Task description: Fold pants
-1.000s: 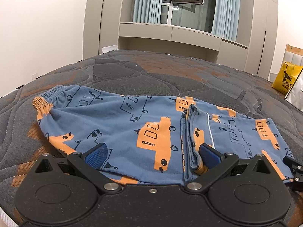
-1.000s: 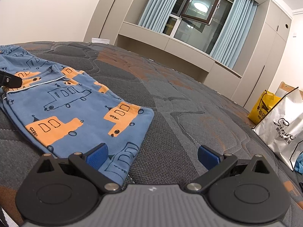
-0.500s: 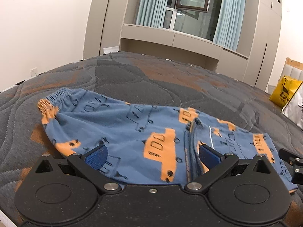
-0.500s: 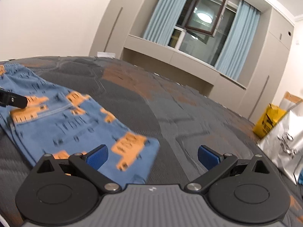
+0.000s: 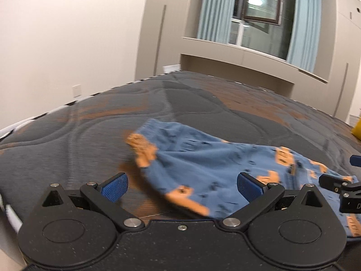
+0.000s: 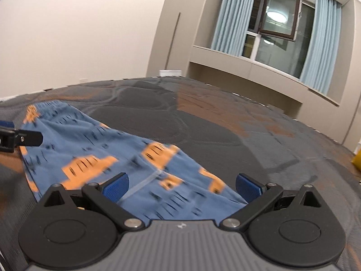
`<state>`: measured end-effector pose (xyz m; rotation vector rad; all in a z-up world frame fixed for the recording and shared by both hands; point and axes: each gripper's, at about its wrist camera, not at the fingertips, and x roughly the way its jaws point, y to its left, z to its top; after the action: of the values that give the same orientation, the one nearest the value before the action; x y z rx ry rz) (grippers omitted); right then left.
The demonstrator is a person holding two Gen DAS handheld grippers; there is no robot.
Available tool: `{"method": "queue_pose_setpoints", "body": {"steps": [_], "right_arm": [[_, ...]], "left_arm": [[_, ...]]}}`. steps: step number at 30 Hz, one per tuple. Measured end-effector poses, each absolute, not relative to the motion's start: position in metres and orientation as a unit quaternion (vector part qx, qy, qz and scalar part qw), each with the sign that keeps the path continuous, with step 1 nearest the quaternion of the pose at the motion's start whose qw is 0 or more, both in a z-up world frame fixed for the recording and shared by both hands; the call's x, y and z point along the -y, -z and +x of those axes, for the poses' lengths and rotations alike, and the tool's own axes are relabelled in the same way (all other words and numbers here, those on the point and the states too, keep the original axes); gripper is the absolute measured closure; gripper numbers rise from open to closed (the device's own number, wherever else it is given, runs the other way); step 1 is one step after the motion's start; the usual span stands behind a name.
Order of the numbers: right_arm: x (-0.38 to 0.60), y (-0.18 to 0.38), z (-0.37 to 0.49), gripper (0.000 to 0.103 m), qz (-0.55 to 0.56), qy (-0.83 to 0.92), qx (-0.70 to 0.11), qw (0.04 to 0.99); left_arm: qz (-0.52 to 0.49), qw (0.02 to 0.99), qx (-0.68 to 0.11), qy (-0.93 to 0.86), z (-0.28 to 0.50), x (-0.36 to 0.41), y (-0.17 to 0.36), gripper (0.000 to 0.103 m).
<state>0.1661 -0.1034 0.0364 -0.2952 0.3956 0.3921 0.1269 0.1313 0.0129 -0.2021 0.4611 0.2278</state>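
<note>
A dark grey quilted mattress [image 5: 94,122] with orange patches fills a beige bedroom with blue curtains [image 6: 227,15]. Blue pants [image 5: 203,164] printed with orange cars lie flat on it, blurred. Left tool [image 5: 181,186] and right tool [image 6: 180,186] spread wide, gripping nothing.

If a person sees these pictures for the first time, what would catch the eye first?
Most likely the blue pants with orange vehicle prints, lying flat on the dark quilted mattress. Next, the open left gripper and the open right gripper, each hovering at the near edge of the cloth. Behind, a window stands ajar between pale blue curtains.
</note>
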Motion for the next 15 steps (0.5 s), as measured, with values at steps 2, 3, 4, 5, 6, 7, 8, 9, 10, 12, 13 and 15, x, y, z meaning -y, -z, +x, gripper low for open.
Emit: {"method": "queue_pose_setpoints", "body": {"steps": [2, 3, 4, 5, 6, 7, 8, 9, 10, 12, 13, 15], "right_arm": [[0.096, -0.038, 0.168, 0.0, -0.144, -0.2, -0.193, 0.95], [0.093, -0.039, 0.168, 0.0, -0.144, -0.203, -0.192, 0.949], [0.09, -0.04, 0.168, 0.0, -0.145, -0.205, -0.192, 0.949], [0.088, -0.04, 0.168, 0.0, -0.145, -0.207, -0.192, 0.948], [0.086, -0.04, 0.168, 0.0, -0.145, -0.209, -0.192, 0.948], [0.084, -0.04, 0.169, 0.0, -0.146, -0.21, -0.191, 0.947], [0.082, -0.04, 0.169, 0.0, -0.147, -0.211, -0.192, 0.947], [0.081, -0.04, 0.169, 0.0, -0.148, -0.211, -0.192, 0.947], [0.08, -0.04, 0.17, 0.0, -0.149, -0.211, -0.193, 0.947], [0.076, -0.039, 0.17, 0.0, -0.151, -0.211, -0.194, 0.946], [0.075, -0.039, 0.17, 0.0, -0.151, -0.211, -0.195, 0.946], [0.074, -0.039, 0.17, 0.0, -0.149, -0.21, -0.194, 0.946]], "left_arm": [[-0.094, 0.961, -0.229, -0.123, 0.124, -0.14, -0.013, 0.001], [-0.09, 0.961, -0.229, -0.128, 0.123, -0.143, -0.013, 0.001], [-0.087, 0.96, -0.228, -0.135, 0.121, -0.148, -0.013, 0.001], [-0.086, 0.96, -0.228, -0.139, 0.12, -0.151, -0.013, 0.001], [-0.086, 0.959, -0.228, -0.144, 0.119, -0.156, -0.013, 0.001], [-0.086, 0.959, -0.227, -0.149, 0.118, -0.16, -0.014, 0.001], [-0.086, 0.958, -0.227, -0.152, 0.117, -0.164, -0.013, 0.001], [-0.087, 0.958, -0.226, -0.155, 0.117, -0.166, -0.014, 0.001], [-0.088, 0.957, -0.225, -0.158, 0.116, -0.169, -0.014, 0.001], [-0.09, 0.957, -0.223, -0.16, 0.115, -0.174, -0.015, 0.001], [-0.092, 0.957, -0.222, -0.16, 0.114, -0.175, -0.015, 0.001], [-0.093, 0.957, -0.223, -0.157, 0.116, -0.177, -0.015, 0.001]]}}
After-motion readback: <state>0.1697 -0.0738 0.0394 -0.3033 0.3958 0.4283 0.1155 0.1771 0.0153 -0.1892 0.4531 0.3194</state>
